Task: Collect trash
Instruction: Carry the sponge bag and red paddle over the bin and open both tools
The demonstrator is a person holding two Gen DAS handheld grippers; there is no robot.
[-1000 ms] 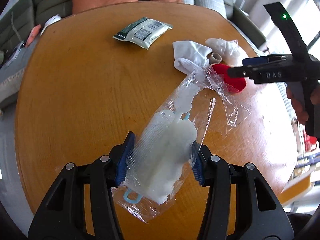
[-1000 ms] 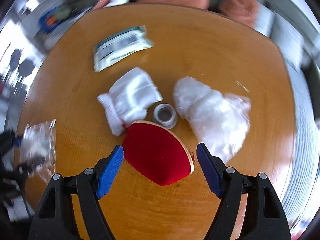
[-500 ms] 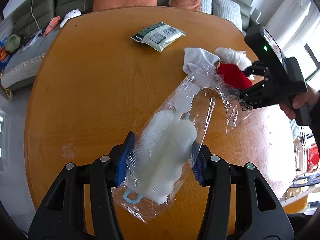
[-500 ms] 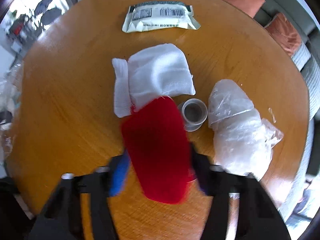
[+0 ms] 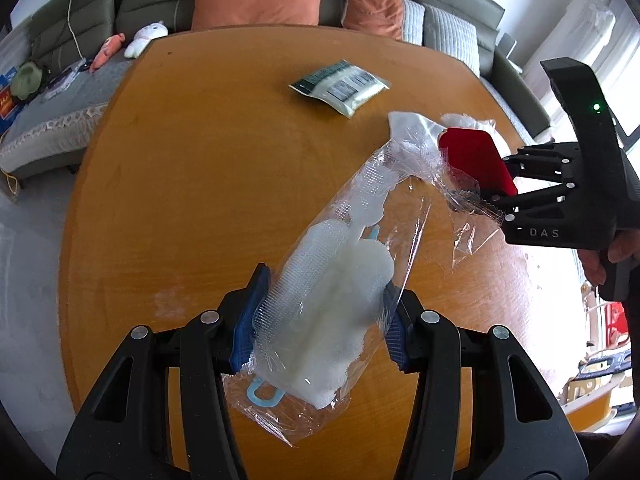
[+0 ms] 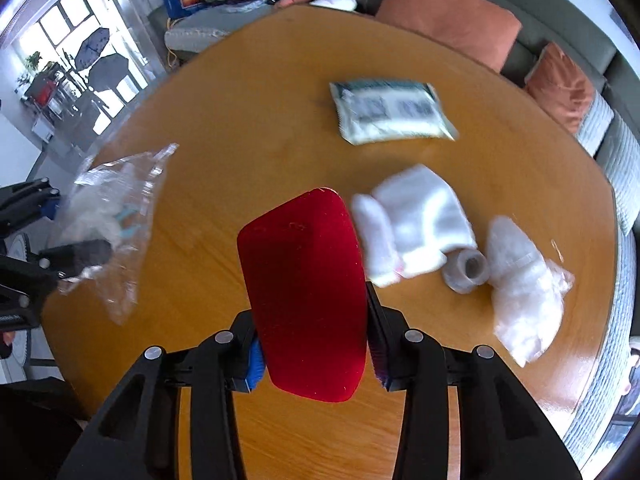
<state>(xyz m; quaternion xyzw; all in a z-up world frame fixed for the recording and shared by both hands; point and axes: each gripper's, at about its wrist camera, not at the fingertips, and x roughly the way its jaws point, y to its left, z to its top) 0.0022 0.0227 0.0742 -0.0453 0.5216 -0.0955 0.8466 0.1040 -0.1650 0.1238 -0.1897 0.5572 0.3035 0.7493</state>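
Though w/ grey sofa [image 5: 152, 8] behind, round wood table [image 5: 200, 160]; left gripper [image 5: 320, 320] gripping clear bag [image 5: 332, 300], right gripper [image 6: 314, 354] closing on red piece [image 6: 304, 280].

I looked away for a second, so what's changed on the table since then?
The right gripper closed on the red paddle, its jaws closing, and lifted it off the table. The left gripper keeps the clear bag. White cloth, tape roll and packet stayed put.
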